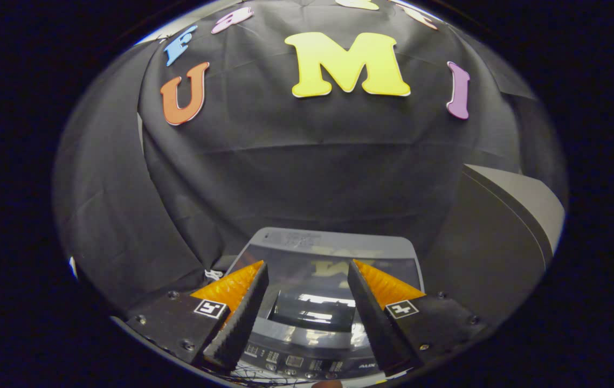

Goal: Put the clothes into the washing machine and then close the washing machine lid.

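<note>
Washing machine [333, 242] sits in the lower middle of the frame, just ahead of my fingers and below them, and I look down on its top. Its lid [312, 307] lies flat and appears closed; the dark glossy panel reflects the lights. The far edge of the machine is rounded at both corners and stands close to the black cloth wall [296, 161], which hangs with some folds behind it. Nearest to me, at the bottom of the frame, I see the control strip [296, 362] with small buttons, between the two fingers.

My gripper [305, 269] has its fingers spread wide apart, holding nothing. The left finger [242, 318] and the right finger [374, 318] stand over the left and right parts of the lid, and the gap between them is open over the middle of the lid. I cannot tell if the tips touch the surface.

At the right of the frame, a grey slanted panel [522, 207] rises beside the machine, with its edge pointing toward the upper right. On the left of the machine, a small white thing [213, 275] lies at the foot of the cloth; it is too small to identify. Above the machine, the room is open up to the cloth.
</note>
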`<state>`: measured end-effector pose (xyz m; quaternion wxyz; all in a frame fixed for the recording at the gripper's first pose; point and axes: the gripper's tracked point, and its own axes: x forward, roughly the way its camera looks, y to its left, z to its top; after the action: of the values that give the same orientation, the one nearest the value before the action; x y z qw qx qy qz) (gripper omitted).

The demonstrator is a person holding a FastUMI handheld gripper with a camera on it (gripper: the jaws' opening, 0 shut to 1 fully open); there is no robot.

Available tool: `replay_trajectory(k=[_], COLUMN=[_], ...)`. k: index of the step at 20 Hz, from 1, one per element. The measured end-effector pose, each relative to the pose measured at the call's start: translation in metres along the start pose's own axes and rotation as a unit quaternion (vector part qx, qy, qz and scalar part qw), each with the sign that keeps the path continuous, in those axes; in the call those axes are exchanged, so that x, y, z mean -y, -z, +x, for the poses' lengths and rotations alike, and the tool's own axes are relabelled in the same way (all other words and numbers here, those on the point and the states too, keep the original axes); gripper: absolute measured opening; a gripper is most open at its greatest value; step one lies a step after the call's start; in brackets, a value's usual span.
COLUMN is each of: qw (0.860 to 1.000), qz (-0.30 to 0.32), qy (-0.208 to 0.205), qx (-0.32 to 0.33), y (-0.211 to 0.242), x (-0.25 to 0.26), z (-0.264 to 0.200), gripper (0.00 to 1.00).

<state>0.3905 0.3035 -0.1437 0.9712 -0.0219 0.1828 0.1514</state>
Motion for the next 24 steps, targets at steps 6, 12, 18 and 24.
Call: replay_trajectory(k=[6,12,18,24], qw=[0.997,0.985,0.980,0.981], qz=[-0.037,-0.055,0.014,-0.010], qy=[-0.010,-0.010,0.035,0.031], qx=[0.074,0.161,0.197,0.193], y=[-0.016,-0.041,-0.039,0.015], x=[0.017,0.079,0.170,0.213], z=[-0.118,-0.287,-0.415,-0.476], gripper=[0.93,0.93,0.93,0.93])
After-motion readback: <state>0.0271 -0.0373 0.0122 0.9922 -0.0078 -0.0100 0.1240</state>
